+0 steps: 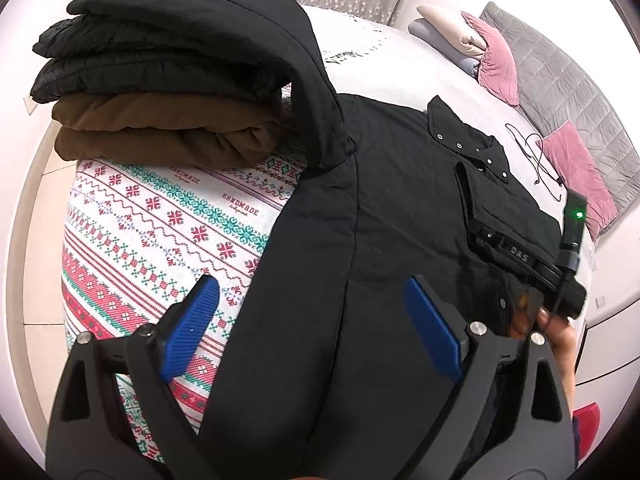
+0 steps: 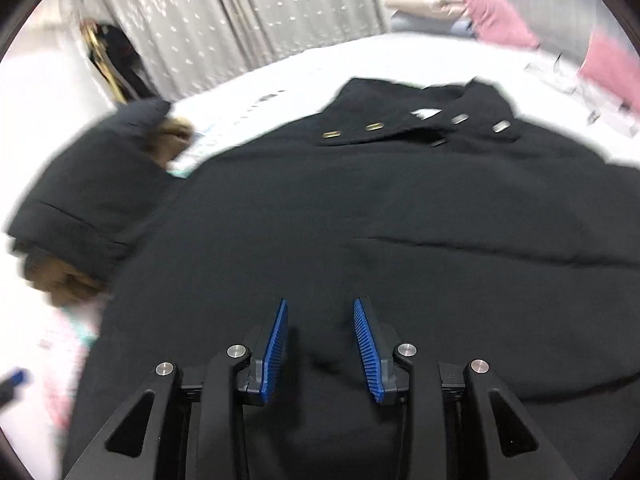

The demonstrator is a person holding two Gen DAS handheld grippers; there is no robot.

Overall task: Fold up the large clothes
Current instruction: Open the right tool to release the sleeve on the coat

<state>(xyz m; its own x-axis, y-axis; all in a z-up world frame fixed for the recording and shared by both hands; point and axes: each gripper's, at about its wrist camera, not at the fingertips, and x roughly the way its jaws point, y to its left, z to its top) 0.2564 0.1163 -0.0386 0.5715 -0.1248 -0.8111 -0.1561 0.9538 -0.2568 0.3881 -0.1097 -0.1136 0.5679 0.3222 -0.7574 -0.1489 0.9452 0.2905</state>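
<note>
A large black jacket (image 1: 384, 216) lies spread on the bed, collar with metal snaps (image 1: 472, 152) at the far end. One sleeve (image 1: 312, 92) runs up over a stack of folded clothes (image 1: 160, 92). My left gripper (image 1: 312, 284) is open above the jacket's left edge, holding nothing. In the right wrist view the jacket (image 2: 360, 216) fills the frame and my right gripper (image 2: 320, 304) is open low over its near part, empty. The right gripper's body (image 1: 532, 268) also shows in the left wrist view, held by a hand over the jacket's right side.
A patterned red, green and white blanket (image 1: 160, 232) covers the bed's left part under the stack of black and brown folded clothes. Pink pillows (image 1: 576, 168) and a grey quilt (image 1: 560, 80) lie at the head. A black cable (image 1: 536, 160) lies by the collar. Curtains (image 2: 224, 20) hang behind.
</note>
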